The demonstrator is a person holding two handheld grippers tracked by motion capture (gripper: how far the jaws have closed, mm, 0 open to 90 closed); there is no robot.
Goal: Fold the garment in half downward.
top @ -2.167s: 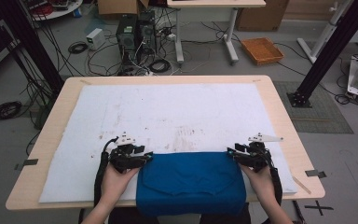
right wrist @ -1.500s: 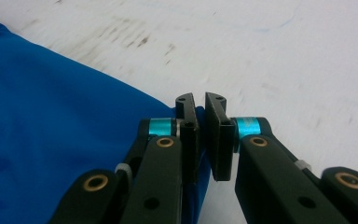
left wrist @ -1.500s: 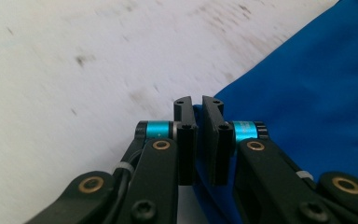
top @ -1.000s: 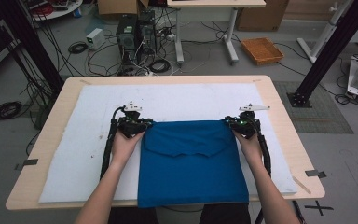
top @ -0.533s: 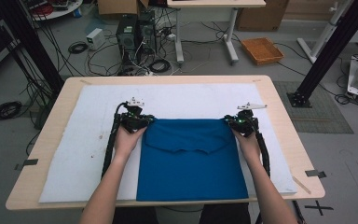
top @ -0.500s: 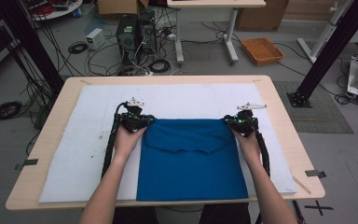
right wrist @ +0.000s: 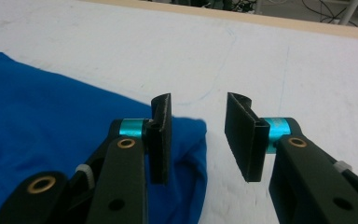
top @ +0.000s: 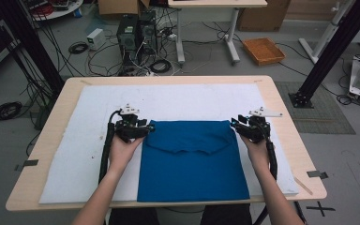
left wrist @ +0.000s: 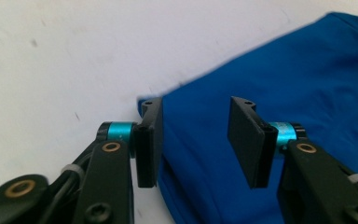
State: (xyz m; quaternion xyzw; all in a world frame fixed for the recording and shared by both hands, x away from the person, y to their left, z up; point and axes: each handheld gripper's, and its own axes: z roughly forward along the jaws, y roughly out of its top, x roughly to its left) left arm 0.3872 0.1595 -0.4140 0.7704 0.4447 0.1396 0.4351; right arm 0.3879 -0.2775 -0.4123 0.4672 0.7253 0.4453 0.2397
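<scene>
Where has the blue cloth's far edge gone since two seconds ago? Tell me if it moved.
Yes. The blue cloth has its folded edge farther up the white mat, away from the table's near edge, and both grippers' jaws have just been opening off it.

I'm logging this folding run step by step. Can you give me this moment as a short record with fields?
work: folding a blue garment on a white mat
garment state: lies flat, far part folded back toward the person
left hand-held gripper: at the far left corner, jaws just opened, apart over the cloth, not clamping
right hand-held gripper: at the far right corner, jaws just opened, nothing gripped
table: light wood
</scene>
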